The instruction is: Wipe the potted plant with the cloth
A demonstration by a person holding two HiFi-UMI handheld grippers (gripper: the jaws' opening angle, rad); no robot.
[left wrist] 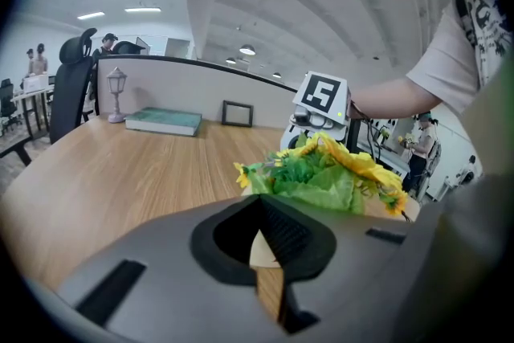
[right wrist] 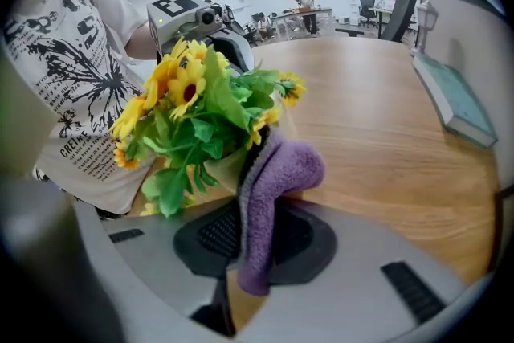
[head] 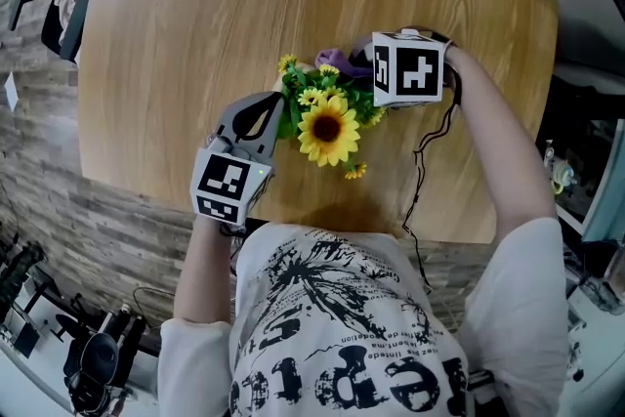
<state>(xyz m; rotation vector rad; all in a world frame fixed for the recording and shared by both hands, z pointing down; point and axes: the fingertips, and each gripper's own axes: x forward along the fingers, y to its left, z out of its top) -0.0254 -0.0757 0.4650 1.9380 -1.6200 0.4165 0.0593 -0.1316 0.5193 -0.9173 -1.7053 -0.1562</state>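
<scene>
Head view: on the wooden table (head: 176, 34), the potted plant (head: 327, 127), a bunch of sunflowers, stands between the two grippers. The left gripper (head: 271, 112) has its jaw tips at the foliage on one side. The right gripper (head: 369, 65) comes in from the opposite side under its marker cube. A fold of purple cloth (head: 337, 59) shows just at that gripper's tips, against the leaves.

Left gripper view: the left gripper (left wrist: 269, 253) has its jaws brought together, leaving only a narrow slit. A pale sliver shows in the slit, and I cannot tell what it is. The plant (left wrist: 321, 173) rises directly ahead of the tips, very close.

Right gripper view: the right gripper (right wrist: 253, 245) is clamped on the cloth (right wrist: 273, 181). The cloth runs up from between the pads and folds over just beyond the tips, lying against the plant (right wrist: 201, 116). The leaves and blooms spread ahead and to the left of the jaws. A teal book (right wrist: 454, 100) lies well off to the right.
</scene>
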